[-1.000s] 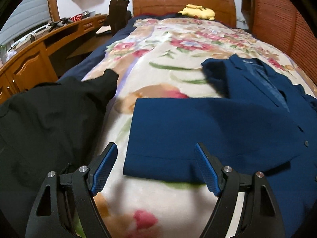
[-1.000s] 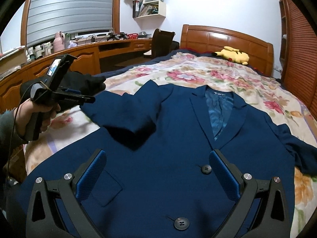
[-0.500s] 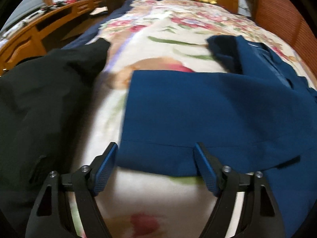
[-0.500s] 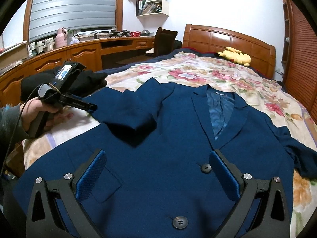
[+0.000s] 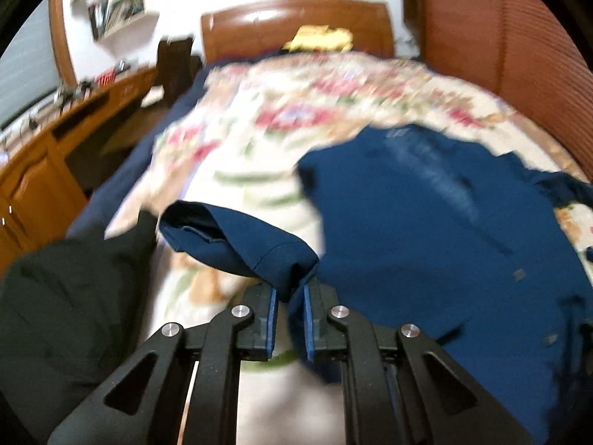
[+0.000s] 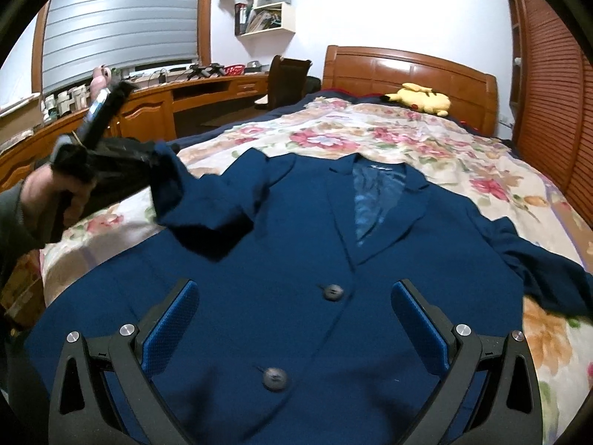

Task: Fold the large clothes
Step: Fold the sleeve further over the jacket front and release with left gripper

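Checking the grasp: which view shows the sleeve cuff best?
Left wrist: the cuff sits pinched in the left gripper, whose jaws just closed. Right wrist shows the sleeve lifted, with the grip hidden and blurred.

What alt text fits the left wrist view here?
The left gripper has just closed on the cuff of the blue jacket's sleeve, lifting it above the floral bedspread. The blue jacket lies spread at right, a dark garment at left.
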{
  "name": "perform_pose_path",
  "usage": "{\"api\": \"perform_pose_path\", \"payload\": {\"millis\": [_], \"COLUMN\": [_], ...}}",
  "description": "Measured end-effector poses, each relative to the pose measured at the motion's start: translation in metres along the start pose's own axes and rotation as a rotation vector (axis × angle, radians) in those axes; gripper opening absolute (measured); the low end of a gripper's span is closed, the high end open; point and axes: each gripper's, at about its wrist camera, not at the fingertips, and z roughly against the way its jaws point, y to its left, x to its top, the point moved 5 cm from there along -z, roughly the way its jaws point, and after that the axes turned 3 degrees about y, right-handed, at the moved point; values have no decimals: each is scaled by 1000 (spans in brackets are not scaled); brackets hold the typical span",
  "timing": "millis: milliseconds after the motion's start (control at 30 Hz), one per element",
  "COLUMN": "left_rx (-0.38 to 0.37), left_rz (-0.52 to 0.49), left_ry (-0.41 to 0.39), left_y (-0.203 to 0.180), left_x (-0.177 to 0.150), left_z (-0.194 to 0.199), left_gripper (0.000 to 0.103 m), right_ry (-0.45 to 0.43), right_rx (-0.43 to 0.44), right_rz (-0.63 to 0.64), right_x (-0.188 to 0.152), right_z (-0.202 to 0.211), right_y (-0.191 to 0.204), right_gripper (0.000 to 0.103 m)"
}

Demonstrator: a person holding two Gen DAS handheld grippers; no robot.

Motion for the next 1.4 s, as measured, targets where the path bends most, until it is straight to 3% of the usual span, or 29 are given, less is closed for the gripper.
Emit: {"api": "perform_pose_path", "payload": {"millis": [167, 367, 767, 933, 1133, 1200, 1267, 1367, 1400], "left_rx": [-66, -130, -189, -225, -294, -325, -349, -388, -386], "left_rz": [-60, -148, -282, -290, -318, -312, -300, -268, -253], "left_ry": [-88, -147, -176, -173, -179, -200, -220, -233, -240], "left_y": [-56, -116, -199, -214, -221, -214, -207, -189, -180], "left_x": [19, 19, 14, 6, -5, -11, -17, -29, -35], "left_z": [44, 86, 125, 125, 127, 132, 137, 143, 144], "left_gripper": [12, 12, 12, 12, 27, 46, 55, 83, 84], "right_ry": [7, 29, 6, -1, -13, -13, -2, -6, -7], "right_rx": [-46, -109, -170, -181, -188, -200, -209, -221, -219], "right_rz": [-21, -45, -141, -172, -217, -212, -209, -219, -232], "right_x": [-12, -31, -49, -53, -51, -54, -56, -54, -53], "right_z": [14, 38, 88, 95, 108, 113, 115, 118, 118], "right_y": [-16, -29, -49, -46, -44, -40, -38, -35, -34], "right_gripper": [103, 103, 103, 102, 102, 101, 101, 101, 101]}}
